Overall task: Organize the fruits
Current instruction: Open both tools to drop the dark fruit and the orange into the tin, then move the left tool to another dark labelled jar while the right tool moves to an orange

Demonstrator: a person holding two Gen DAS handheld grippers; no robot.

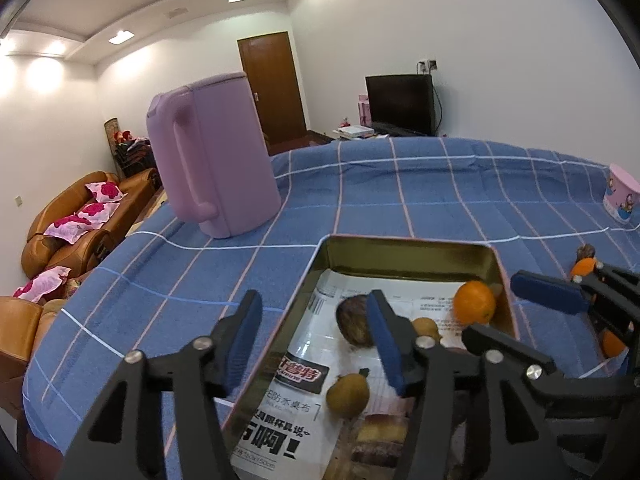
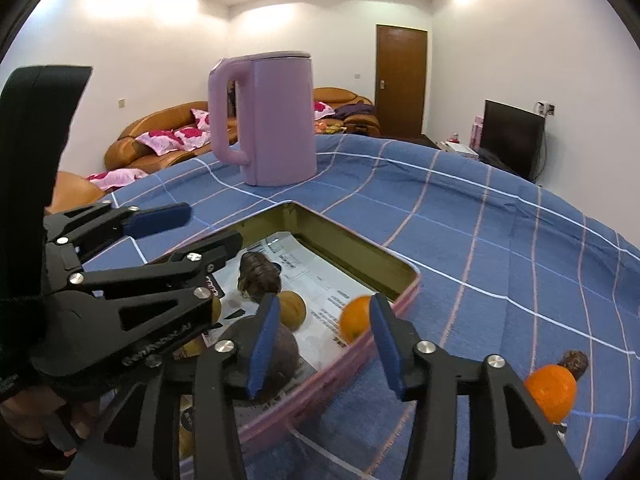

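Note:
A pink tin tray (image 1: 505, 280) (image 2: 404, 276) lined with printed paper sits on the blue checked cloth. In it lie an orange (image 1: 474, 303) (image 2: 355, 317), a dark brown fruit (image 1: 354, 320) (image 2: 258, 276), a yellow-brown pear (image 1: 347, 394) (image 2: 293, 311) and other fruits at the near end. My left gripper (image 1: 316, 336) (image 2: 212, 224) is open and empty over the tray's left rim. My right gripper (image 2: 322, 340) (image 1: 516, 308) is open and empty over the tray's right rim, by the orange. A second orange (image 2: 551, 386) (image 1: 583, 267) and a small brown fruit (image 2: 576, 360) lie on the cloth to the right.
A tall lilac kettle (image 1: 212, 156) (image 2: 266, 120) stands on the cloth beyond the tray. A pink printed cup (image 1: 620, 198) stands at the far right. The table edge drops off on the left toward brown sofas (image 1: 80, 220).

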